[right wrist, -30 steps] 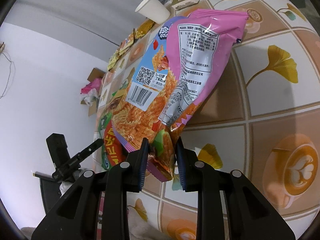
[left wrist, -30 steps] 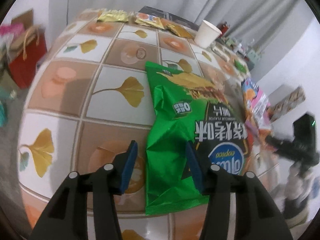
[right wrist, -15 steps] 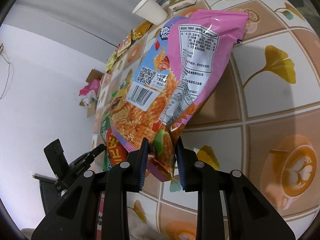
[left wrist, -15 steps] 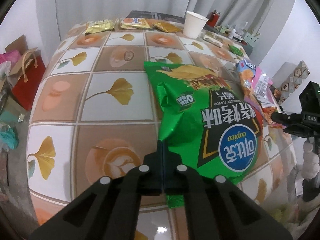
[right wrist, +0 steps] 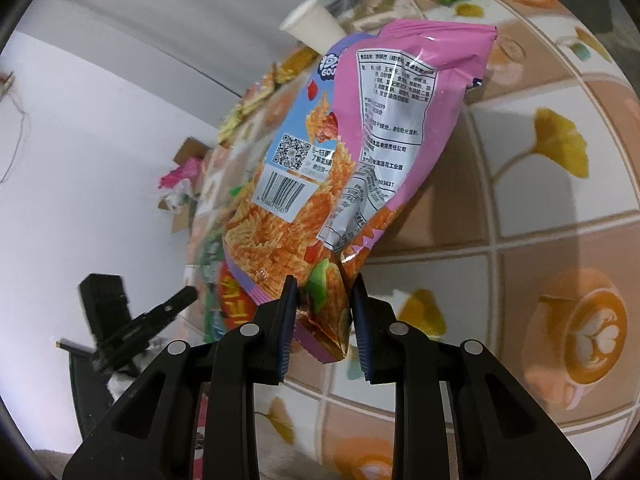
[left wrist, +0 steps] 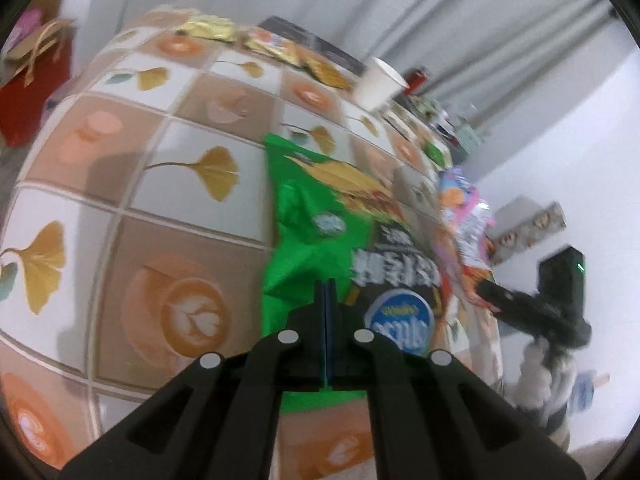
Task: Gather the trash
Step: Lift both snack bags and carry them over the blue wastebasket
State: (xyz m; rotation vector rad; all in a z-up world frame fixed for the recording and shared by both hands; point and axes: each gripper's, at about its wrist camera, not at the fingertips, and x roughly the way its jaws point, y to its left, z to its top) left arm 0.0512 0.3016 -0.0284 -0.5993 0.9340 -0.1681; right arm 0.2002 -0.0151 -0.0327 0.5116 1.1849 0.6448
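Left gripper (left wrist: 326, 292) jaws pressed together, clamped on the near edge of the green chip bag (left wrist: 316, 232); bag lies on the tablecloth (left wrist: 120, 208). Right gripper (right wrist: 324, 300) clamped on the pink snack bag's (right wrist: 360, 152) bottom corner, bag raised toward 12 o'clock. Paper cup (right wrist: 314, 26) at 12 o'clock beyond it.

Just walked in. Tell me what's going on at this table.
A person is clearing snack wrappers off a tiled-pattern table with a handheld gripper in each hand. The left gripper is pinched shut on the near edge of a green chip bag that lies on the table. The right gripper is clamped on the bottom end of a pink snack bag, lifted clear of the tabletop. A white paper cup and several small wrappers remain at the far edge, not yet collected.
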